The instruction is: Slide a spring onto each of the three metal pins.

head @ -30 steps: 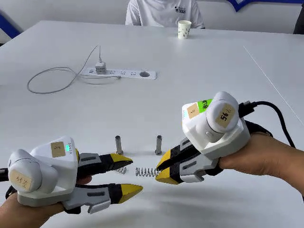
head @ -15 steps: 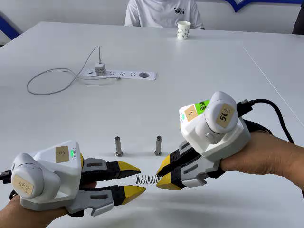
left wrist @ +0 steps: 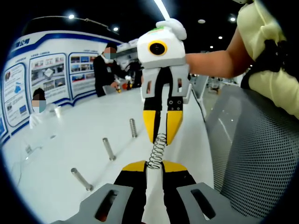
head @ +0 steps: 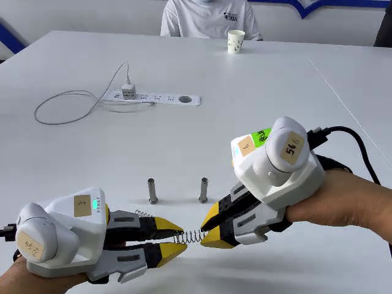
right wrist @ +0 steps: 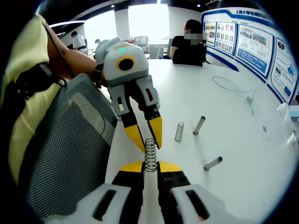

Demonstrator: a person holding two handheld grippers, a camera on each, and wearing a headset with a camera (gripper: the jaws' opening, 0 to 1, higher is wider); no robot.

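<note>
Right tongs [head: 203,234] clamped on spring [head: 191,236] just before pins [head: 203,190]. Left tongs [head: 182,238] narrowly parted round its far end, grip unclear. Likely steadying it for threading.

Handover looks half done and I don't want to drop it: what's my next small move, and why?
Probably pinch the left gripper firmly on its end of the spring before the right gripper lets go. The spring bridges both sets of tips, it is unclear whether the left jaws grip it, and the nearest pin stands bare.
</note>
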